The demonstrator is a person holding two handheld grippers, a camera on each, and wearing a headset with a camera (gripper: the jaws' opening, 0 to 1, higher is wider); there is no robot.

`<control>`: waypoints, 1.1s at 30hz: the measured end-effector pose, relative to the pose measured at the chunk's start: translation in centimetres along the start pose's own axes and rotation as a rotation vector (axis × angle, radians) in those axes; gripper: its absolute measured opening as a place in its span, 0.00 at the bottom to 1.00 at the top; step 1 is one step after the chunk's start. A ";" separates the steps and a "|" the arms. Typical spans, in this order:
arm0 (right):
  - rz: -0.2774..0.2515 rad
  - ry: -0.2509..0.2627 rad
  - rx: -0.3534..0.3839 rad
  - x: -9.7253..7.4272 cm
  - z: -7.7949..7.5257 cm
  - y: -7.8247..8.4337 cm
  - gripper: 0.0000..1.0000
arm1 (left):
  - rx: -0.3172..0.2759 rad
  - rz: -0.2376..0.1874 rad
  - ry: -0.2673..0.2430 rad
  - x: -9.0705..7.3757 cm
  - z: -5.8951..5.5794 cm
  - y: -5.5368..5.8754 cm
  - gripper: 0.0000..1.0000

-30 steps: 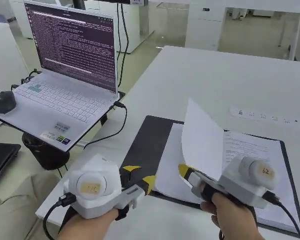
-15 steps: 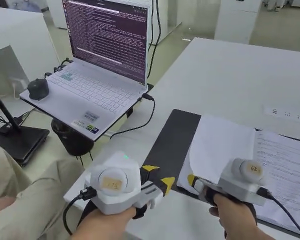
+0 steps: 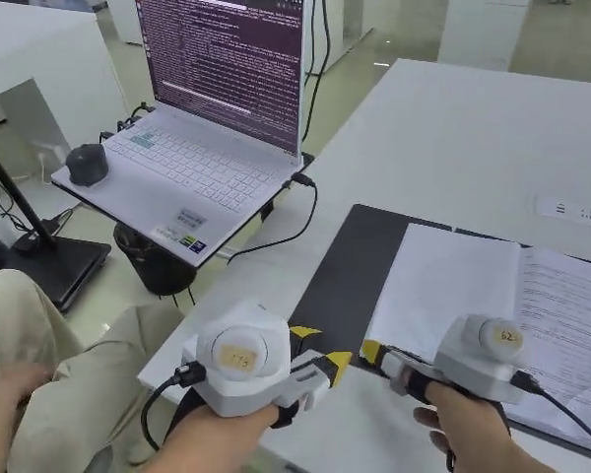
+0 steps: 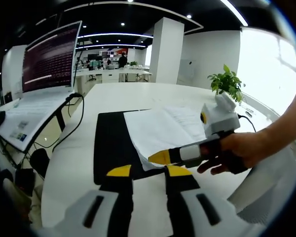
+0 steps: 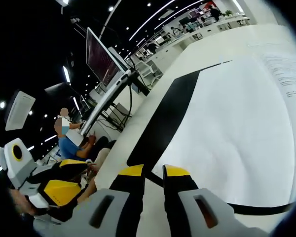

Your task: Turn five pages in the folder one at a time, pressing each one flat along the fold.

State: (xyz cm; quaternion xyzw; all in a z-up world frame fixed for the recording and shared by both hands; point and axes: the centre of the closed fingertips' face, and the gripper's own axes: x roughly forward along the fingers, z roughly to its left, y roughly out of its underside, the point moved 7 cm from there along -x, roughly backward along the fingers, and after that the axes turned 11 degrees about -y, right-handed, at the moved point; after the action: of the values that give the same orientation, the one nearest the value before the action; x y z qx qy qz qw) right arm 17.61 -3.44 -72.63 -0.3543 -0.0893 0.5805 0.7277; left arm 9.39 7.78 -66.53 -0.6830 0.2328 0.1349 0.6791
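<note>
At the near edge of the folder (image 3: 347, 271), the right gripper (image 5: 154, 171) rests its yellow tips on the lower corner of the turned page (image 3: 453, 286). Its jaws stand a narrow gap apart, and I cannot tell whether they pinch the paper or only touch it. Just to its left, the left gripper (image 4: 149, 171) hovers over the table (image 3: 453, 138) with its jaws spread and nothing between them, pointing at the black inner cover.

Beyond the tips, the turned page lies blank side up across the folder's left half, nearly flat and covering part of the black cover. A printed page (image 3: 571, 305) lies exposed on the right half, and the fold (image 3: 520, 281) runs between the two.

This turn looks as good as finished. The pressing seems not yet done, since neither gripper is at the fold. How many of the five pages lie on the left cannot be counted, as the sheets there are too thin to tell apart.
</note>
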 end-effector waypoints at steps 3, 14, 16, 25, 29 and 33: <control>-0.050 -0.009 -0.007 -1.8 -0.1 -1.4 0.12 | 0.037 0.012 0.021 1.3 -0.6 -0.1 0.24; -0.177 0.127 0.031 -8.6 -5.4 -5.6 0.05 | 0.145 0.079 0.073 8.4 -3.8 0.1 0.24; -0.195 0.136 0.034 -9.5 -5.8 -6.1 0.03 | 0.147 0.097 0.065 9.1 -3.9 0.4 0.24; -0.220 0.157 0.054 -10.7 -7.4 -7.7 0.00 | 0.154 0.158 0.006 11.0 -3.8 2.4 0.24; -0.212 0.160 0.073 -10.5 -8.7 -8.3 0.00 | 0.186 0.154 -0.007 10.6 -3.8 3.3 0.24; -0.188 0.157 0.087 -9.8 -9.6 -8.6 0.00 | 0.187 0.140 -0.003 10.6 -3.7 3.4 0.24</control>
State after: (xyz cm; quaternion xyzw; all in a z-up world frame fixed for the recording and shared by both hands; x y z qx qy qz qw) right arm 26.47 -16.91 -71.54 -0.3569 -0.0395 0.4837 0.7982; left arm 16.27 2.80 -74.59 -0.5988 0.2905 0.1605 0.7289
